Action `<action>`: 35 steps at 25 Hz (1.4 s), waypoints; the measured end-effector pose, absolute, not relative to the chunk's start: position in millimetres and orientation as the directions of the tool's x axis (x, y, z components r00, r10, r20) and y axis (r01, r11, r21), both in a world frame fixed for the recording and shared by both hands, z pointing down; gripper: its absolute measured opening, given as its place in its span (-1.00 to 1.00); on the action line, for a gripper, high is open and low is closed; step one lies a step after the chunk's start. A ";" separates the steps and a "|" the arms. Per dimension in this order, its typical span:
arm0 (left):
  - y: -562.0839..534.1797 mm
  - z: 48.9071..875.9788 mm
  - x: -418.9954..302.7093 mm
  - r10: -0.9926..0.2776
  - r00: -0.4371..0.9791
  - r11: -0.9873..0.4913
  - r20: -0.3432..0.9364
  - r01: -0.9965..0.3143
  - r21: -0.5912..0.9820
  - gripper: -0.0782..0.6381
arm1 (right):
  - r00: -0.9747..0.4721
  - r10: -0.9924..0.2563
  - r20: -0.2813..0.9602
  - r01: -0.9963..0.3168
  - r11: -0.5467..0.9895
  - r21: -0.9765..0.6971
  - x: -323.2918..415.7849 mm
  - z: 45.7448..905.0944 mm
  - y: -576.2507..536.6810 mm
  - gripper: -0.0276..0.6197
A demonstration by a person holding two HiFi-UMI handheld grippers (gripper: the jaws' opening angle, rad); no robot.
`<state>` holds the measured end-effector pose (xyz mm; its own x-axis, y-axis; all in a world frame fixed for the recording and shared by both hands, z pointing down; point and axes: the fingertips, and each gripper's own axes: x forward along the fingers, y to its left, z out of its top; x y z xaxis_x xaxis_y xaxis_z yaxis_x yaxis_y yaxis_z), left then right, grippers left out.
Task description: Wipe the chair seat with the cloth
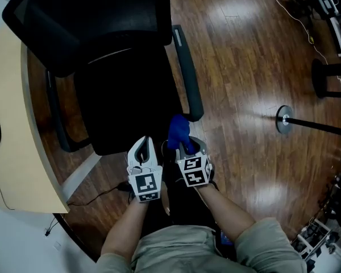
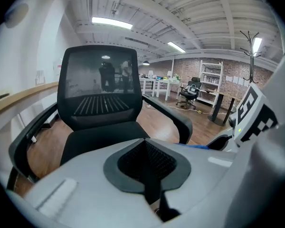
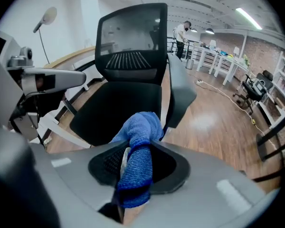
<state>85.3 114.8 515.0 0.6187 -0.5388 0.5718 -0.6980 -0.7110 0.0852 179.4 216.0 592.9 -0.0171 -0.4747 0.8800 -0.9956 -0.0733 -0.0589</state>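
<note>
A black office chair stands in front of me, its seat [image 1: 125, 104] bare and its mesh backrest [image 1: 91, 21] at the far side. My right gripper [image 1: 186, 148] is shut on a bunched blue cloth [image 1: 178, 131], just past the seat's front right corner, below the right armrest [image 1: 188, 75]. In the right gripper view the cloth [image 3: 138, 144] hangs out between that gripper's [image 3: 133, 163] jaws, above the seat [image 3: 118, 108]. My left gripper [image 1: 143, 151] hovers at the seat's front edge, jaws together with nothing in them. The left gripper view shows its closed jaws [image 2: 145, 151] facing the seat [image 2: 104, 137].
A curved beige desk [image 1: 11, 124] runs along the chair's left side. A stand's round base and pole [image 1: 284, 119] lie on the wooden floor at the right. A thin black cable [image 1: 96, 197] trails on the floor near my left arm.
</note>
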 end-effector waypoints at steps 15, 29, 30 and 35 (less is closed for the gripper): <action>107.1 358.9 -39.8 -0.758 0.432 -0.443 0.488 -0.891 0.100 -0.77 | -0.247 -0.732 0.635 -0.951 0.308 -0.014 91.0 372.6 126.7 -0.60; 117.3 273.8 -303.3 -0.901 0.151 -0.148 0.407 -0.988 0.039 -0.77 | -0.610 -0.610 0.506 -0.713 0.701 -0.013 -215.4 278.0 94.8 -0.60; 116.4 270.1 -321.8 -0.905 0.138 -0.134 0.403 -0.990 0.038 -0.77 | -0.624 -0.597 0.504 -0.696 0.718 -0.012 -238.1 276.3 94.4 -0.59; 113.4 263.2 -409.6 -0.914 0.081 -0.074 0.398 -0.997 0.032 -0.77 | -0.671 -0.510 0.538 -0.616 0.788 -0.020 -344.0 289.1 93.6 -0.59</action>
